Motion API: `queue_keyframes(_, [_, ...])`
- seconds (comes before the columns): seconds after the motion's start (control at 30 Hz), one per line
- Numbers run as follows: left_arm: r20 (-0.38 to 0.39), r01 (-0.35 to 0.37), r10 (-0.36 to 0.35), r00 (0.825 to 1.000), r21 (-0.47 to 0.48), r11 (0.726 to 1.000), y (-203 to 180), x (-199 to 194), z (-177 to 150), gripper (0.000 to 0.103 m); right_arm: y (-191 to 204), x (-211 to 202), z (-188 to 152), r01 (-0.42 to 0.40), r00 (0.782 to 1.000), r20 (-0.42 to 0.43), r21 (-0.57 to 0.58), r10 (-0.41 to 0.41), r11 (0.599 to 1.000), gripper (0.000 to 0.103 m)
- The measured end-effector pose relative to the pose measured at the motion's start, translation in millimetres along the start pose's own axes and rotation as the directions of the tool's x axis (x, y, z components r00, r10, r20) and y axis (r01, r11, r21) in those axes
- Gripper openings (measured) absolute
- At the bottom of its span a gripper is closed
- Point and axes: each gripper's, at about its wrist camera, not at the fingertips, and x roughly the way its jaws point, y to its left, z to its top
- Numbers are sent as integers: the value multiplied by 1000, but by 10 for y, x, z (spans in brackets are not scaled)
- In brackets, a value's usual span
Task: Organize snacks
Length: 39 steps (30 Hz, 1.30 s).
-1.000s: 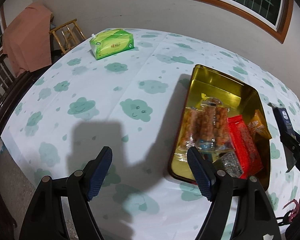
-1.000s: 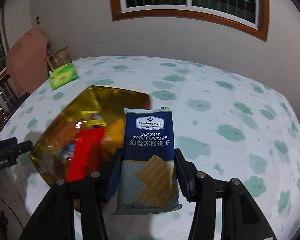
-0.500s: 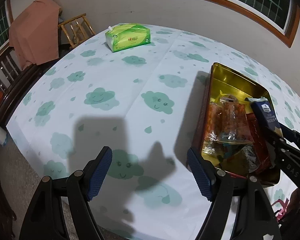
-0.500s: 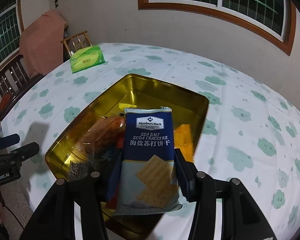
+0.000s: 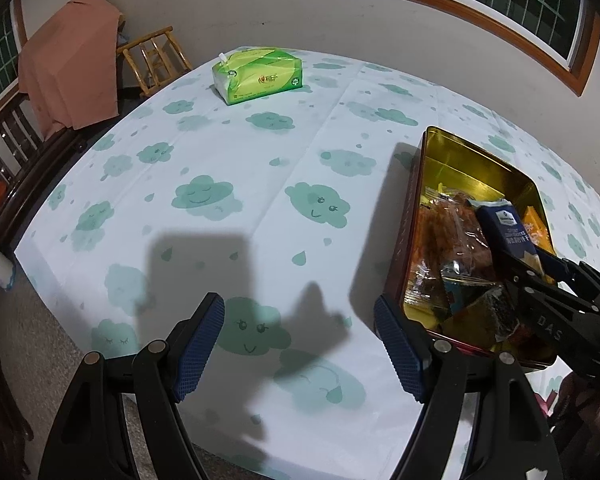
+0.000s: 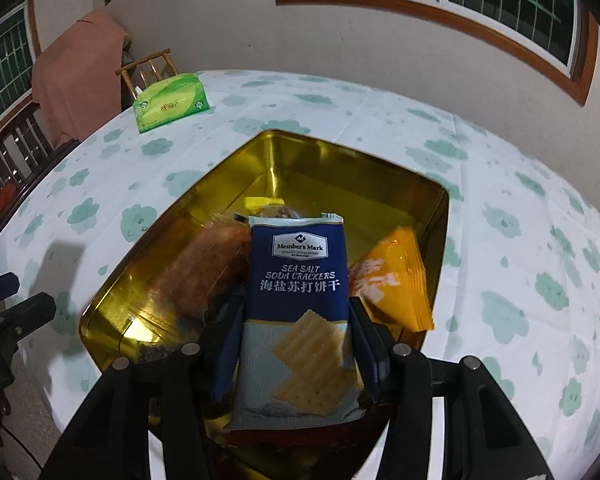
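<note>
Our right gripper (image 6: 296,344) is clamped on the cracker pack (image 6: 298,304): both pads press its long sides near the lower half, and the top of the pack sticks out well ahead of the jaws. The pack hangs over the gold tin (image 6: 260,160), above the snacks already in it. Just left of the jaws lies a clear bag of orange-brown snacks (image 6: 208,268), just right of them an orange packet (image 6: 396,280) leaning on the tin's right wall, and under the jaws something red and a dark speckled packet that we cannot make out well.

Our left gripper (image 5: 300,348) is wide open and holds nothing. It hovers over bare tablecloth (image 5: 204,196), with the tin's near corner just beside its right finger. The green tissue pack (image 5: 258,76) sits well beyond it, at the far edge of the table.

What we think could go wrong:
- The floor of the tin below the jaws is crowded. If we let go here, the pack may land tilted on the heap or slide against the orange packet and end up standing above the rim.
- Pushing down to seat it could crush the crackers or the clear bag beneath.
- The far half of the tin looks free; reaching for it brings the right fingers close to the walls, and a knock could shift the tin on the smooth cloth.
- The left gripper's right finger is close enough to the tin to nudge it.
</note>
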Motion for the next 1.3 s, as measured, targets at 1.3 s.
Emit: queue_keyframes(1.3, [3, 24, -24, 1000, 117, 993, -541, -231, -146, 78, -36, -639, -601, 9, 1000, 15, 66, -10, 998, 80])
